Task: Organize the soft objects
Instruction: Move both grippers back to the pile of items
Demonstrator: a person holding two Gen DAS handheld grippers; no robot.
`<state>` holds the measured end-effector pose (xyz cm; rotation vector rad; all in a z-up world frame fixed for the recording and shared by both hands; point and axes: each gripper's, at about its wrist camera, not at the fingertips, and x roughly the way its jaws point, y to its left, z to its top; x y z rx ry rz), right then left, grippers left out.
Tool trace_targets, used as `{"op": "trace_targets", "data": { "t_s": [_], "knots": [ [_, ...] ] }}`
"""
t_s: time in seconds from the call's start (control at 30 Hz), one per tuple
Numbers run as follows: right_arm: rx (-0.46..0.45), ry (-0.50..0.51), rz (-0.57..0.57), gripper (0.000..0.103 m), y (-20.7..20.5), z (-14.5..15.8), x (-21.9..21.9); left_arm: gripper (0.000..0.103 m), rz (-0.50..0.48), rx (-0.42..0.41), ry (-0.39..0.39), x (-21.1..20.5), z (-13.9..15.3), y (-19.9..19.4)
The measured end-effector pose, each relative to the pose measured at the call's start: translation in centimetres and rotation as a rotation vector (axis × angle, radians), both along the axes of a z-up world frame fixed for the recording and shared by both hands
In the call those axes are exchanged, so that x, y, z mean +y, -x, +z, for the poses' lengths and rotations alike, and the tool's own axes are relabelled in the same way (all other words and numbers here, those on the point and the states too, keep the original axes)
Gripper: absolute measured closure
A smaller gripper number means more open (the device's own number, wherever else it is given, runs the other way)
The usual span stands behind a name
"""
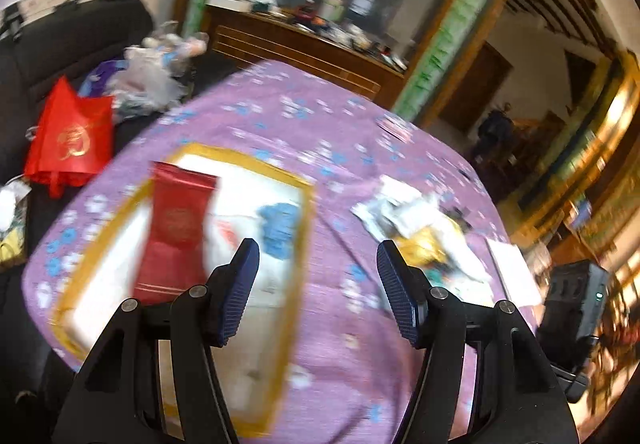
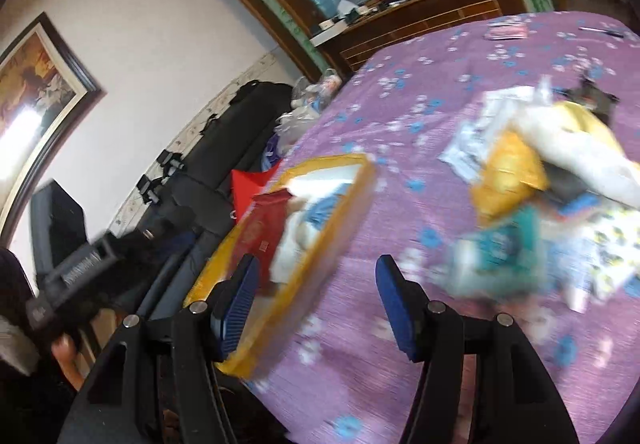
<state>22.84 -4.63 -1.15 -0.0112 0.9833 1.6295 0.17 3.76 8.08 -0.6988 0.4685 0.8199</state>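
A yellow-rimmed box (image 1: 304,228) lies on the purple flowered tablecloth (image 1: 340,132). Inside it are a red packet (image 1: 176,228) and a white soft thing with a blue patch (image 1: 280,228). A blurred pile of soft packets (image 1: 424,232), white, yellow and teal, lies to the right. My left gripper (image 1: 318,256) is open and empty above the cloth, between box and pile. In the right wrist view the box (image 2: 360,188), the red packet (image 2: 260,236) and the pile (image 2: 540,184) show too. My right gripper (image 2: 316,276) is open and empty over the cloth.
A red bag (image 1: 68,136) and plastic bags (image 1: 148,80) lie on a dark sofa left of the table. A wooden sideboard (image 1: 304,48) stands behind. A black device (image 1: 576,304) sits at the table's right edge. A small pink pack (image 2: 506,30) lies far back.
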Motion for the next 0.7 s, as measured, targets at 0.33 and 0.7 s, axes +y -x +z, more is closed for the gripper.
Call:
{"op": "trace_targets", "data": {
  "t_s": [0.33,0.7],
  "knots": [
    [0.048,0.016,-0.081,0.031,-3.9,-2.6,-4.6,0.041,-0.206,0.100,0.020,-4.5,-1.9,-9.4],
    [0.075,0.017,-0.121,0.031,-5.9,-3.2,-5.4,0.041,-0.185,0.051,0.077,-2.9,-3.0,-8.3]
  ]
}}
